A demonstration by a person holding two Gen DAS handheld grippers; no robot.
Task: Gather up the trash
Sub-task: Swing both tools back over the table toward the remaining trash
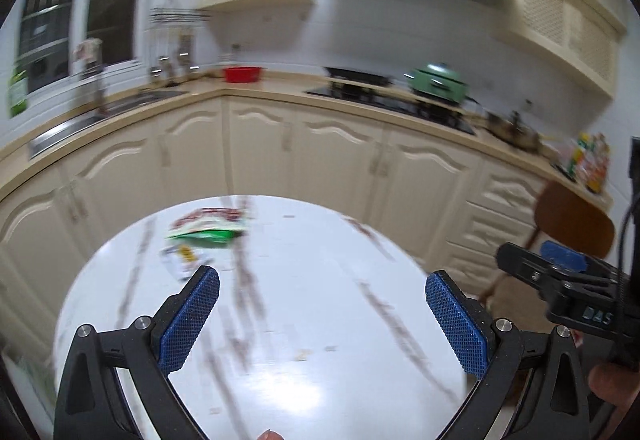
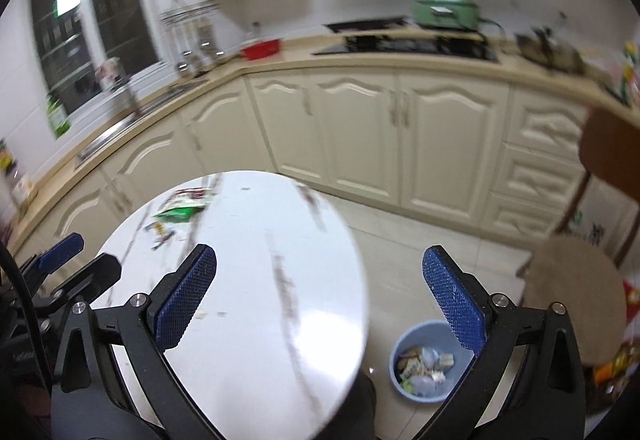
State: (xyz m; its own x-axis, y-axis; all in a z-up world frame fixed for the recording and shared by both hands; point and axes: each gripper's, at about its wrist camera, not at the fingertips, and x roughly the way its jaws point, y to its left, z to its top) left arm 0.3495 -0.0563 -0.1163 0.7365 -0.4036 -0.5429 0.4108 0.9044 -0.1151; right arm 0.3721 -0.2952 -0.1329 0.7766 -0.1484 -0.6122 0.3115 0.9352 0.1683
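The left gripper (image 1: 322, 314) hangs over the near part of the round white table (image 1: 304, 320), its blue pads spread wide and holding nothing. Ahead and to its left, at the table's far left edge, lies the green-and-white snack wrapper (image 1: 206, 230), long axis roughly left to right, with a smaller white wrapper (image 1: 180, 260) just nearer. The right gripper (image 2: 320, 298), likewise agape and empty, sits farther right, above the blue waste bin (image 2: 426, 360) on the floor. The left looks closer to the wrappers.
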